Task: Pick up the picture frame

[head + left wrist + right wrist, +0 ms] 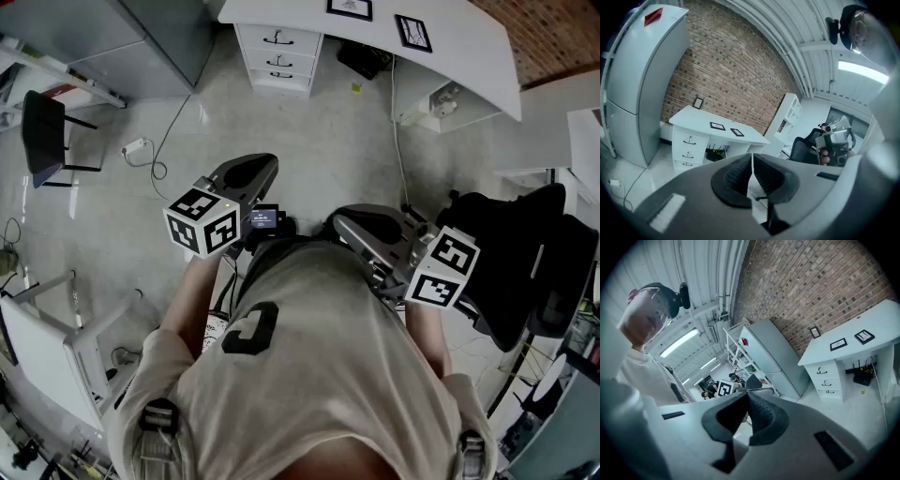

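Two flat picture frames [349,7] [412,33] lie on a white desk [469,47] at the far side of the room. The left gripper view shows both frames [717,125] [737,132] and a small frame [698,102] standing against the brick wall. The right gripper view shows the same frames [838,344] [865,336] [815,332]. My left gripper [246,172] [752,161] is held in front of the person's chest, shut on nothing. My right gripper [370,225] [747,399] is beside it, also shut and empty. Both are far from the desk.
The desk has a drawer unit [277,56] under its left end. A tall grey cabinet [637,84] stands left of the desk. A black office chair [525,253] is close on the right. A cable and plug [141,147] lie on the floor, with a black chair [42,136] at the left.
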`<action>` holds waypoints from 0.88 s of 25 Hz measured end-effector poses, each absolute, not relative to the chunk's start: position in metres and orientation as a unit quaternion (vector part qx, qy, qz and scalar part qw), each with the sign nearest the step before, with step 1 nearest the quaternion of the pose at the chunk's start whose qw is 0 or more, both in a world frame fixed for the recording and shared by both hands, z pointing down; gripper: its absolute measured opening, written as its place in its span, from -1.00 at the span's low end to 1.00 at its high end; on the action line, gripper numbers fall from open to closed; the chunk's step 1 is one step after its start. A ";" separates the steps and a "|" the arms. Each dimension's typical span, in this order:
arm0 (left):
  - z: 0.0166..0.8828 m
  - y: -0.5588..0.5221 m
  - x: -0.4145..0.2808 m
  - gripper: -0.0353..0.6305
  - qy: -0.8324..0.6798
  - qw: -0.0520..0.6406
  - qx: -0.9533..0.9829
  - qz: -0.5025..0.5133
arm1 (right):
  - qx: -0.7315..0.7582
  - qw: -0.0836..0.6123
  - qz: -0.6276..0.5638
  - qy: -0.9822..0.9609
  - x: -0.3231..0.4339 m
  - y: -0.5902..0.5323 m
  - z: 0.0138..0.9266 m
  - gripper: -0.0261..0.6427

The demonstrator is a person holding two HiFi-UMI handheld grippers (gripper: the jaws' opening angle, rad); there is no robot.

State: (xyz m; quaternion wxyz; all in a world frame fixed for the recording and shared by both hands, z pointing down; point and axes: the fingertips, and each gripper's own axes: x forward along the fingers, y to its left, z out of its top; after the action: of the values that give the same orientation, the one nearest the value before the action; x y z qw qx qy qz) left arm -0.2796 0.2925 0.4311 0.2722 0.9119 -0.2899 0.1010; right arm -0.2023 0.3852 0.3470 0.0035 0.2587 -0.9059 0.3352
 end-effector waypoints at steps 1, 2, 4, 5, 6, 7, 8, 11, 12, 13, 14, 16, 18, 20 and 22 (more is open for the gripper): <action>0.431 0.296 -0.274 -0.85 -0.286 0.274 0.913 0.101 | 0.258 0.000 0.339 -0.905 -0.200 0.385 0.347 -0.90; 0.430 0.299 -0.269 -0.85 -0.282 0.276 0.914 0.101 | 0.257 -0.003 0.342 -0.904 -0.198 0.385 0.347 -0.90; 0.428 0.303 -0.258 -0.85 -0.273 0.277 0.916 0.099 | 0.258 -0.006 0.346 -0.902 -0.194 0.383 0.346 -0.90; 0.425 0.304 -0.253 -0.85 -0.267 0.276 0.918 0.097 | 0.259 -0.007 0.346 -0.902 -0.191 0.381 0.345 -0.90; 0.423 0.304 -0.247 -0.85 -0.261 0.272 0.921 0.097 | 0.261 -0.008 0.346 -0.901 -0.189 0.379 0.345 -0.90; 0.420 0.305 -0.242 -0.85 -0.253 0.264 0.925 0.100 | 0.263 -0.009 0.345 -0.901 -0.187 0.378 0.345 -0.90; 0.418 0.305 -0.237 -0.85 -0.247 0.253 0.930 0.105 | 0.264 -0.010 0.345 -0.901 -0.185 0.377 0.345 -0.90; 0.411 0.306 -0.224 -0.85 -0.235 0.223 0.938 0.123 | 0.272 -0.016 0.348 -0.897 -0.178 0.374 0.347 -0.90; 0.409 0.307 -0.220 -0.85 -0.231 0.220 0.940 0.125 | 0.277 -0.019 0.352 -0.894 -0.174 0.374 0.347 -0.90; 0.407 0.307 -0.215 -0.85 -0.227 0.220 0.941 0.124 | 0.283 -0.023 0.357 -0.890 -0.170 0.372 0.349 -0.90; 0.405 0.307 -0.210 -0.85 -0.222 0.223 0.942 0.122 | 0.288 -0.028 0.362 -0.886 -0.166 0.371 0.350 -0.90; 0.404 0.307 -0.200 -0.85 -0.209 0.225 0.944 0.119 | 0.295 -0.038 0.371 -0.880 -0.158 0.368 0.352 -0.90; 0.407 0.310 -0.189 -0.85 -0.196 0.221 0.947 0.126 | 0.296 -0.046 0.378 -0.876 -0.153 0.367 0.355 -0.90; 0.411 0.314 -0.181 -0.85 -0.186 0.217 0.948 0.137 | 0.296 -0.050 0.384 -0.873 -0.150 0.367 0.357 -0.90; 0.413 0.317 -0.173 -0.85 -0.179 0.219 0.948 0.143 | 0.296 -0.053 0.390 -0.870 -0.146 0.366 0.358 -0.90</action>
State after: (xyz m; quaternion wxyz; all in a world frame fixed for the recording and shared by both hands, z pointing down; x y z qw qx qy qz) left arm -0.1732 0.3169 0.4132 0.2194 0.9484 -0.1792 0.1426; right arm -0.1456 0.3661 0.3581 -0.0529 0.2965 -0.8703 0.3897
